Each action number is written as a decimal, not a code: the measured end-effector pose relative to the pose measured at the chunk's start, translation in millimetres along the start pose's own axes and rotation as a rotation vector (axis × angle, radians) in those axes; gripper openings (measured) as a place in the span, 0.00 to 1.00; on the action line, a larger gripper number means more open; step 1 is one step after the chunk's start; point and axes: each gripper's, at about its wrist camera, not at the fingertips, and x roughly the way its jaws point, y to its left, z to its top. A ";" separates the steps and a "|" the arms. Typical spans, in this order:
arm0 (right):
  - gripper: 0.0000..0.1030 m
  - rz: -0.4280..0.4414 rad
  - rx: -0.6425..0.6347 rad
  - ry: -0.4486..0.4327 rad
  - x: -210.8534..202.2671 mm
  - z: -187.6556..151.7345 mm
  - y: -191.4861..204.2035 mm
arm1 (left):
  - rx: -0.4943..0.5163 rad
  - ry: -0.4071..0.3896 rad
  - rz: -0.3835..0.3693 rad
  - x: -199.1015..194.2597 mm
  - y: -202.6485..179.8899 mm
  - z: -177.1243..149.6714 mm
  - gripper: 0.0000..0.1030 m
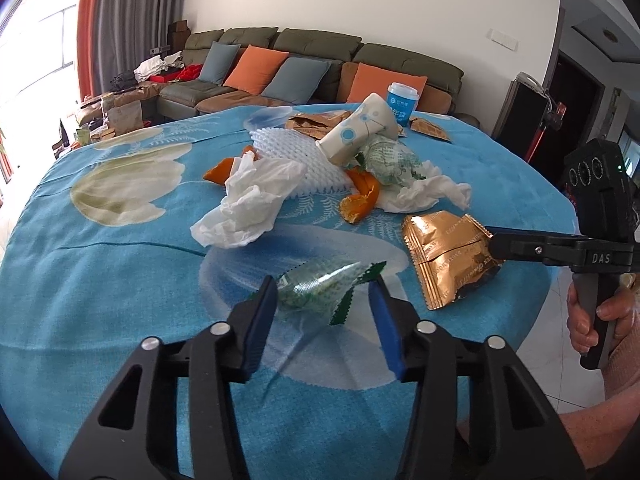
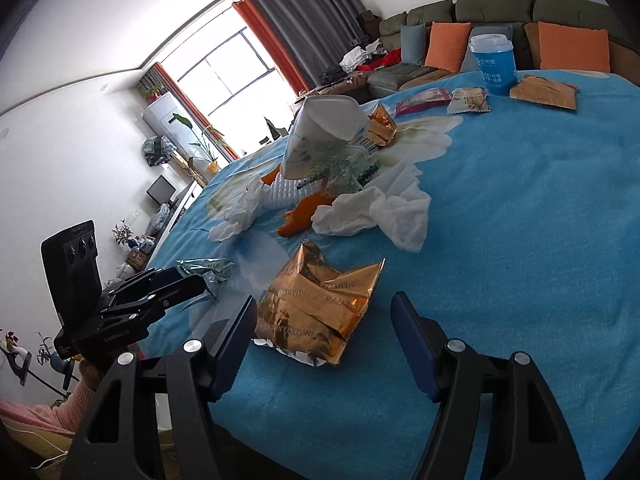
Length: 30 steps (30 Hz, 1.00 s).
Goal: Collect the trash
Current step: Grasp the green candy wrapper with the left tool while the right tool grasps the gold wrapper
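A clear green-edged wrapper lies on the blue tablecloth between the fingers of my open left gripper. A crumpled gold foil wrapper lies just ahead of my open right gripper, between its fingers. In the left wrist view the right gripper reaches the gold wrapper from the right. The left gripper shows in the right wrist view beside the green wrapper. Behind lie tissues, orange peel, white foam netting and a tipped paper cup.
A blue lidded cup stands upright at the far side, with brown and other snack packets near it. A sofa with orange and blue cushions is beyond the table. The table edge drops to the floor at right.
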 end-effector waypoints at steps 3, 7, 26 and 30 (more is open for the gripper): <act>0.46 0.020 -0.004 0.013 1.9 -1.2 0.8 | -0.007 -0.001 -0.010 -3.4 1.2 -1.0 0.38; 0.35 0.037 -0.007 0.019 4.0 -2.3 2.4 | -0.030 -0.003 -0.015 -8.6 5.6 -3.6 0.20; 0.25 0.139 -0.124 0.006 26.7 12.0 51.1 | -0.161 -0.081 0.065 -59.9 43.8 -18.0 0.20; 0.25 0.172 -0.155 0.018 38.7 14.0 69.1 | -0.187 -0.101 0.104 -73.3 53.1 -23.2 0.20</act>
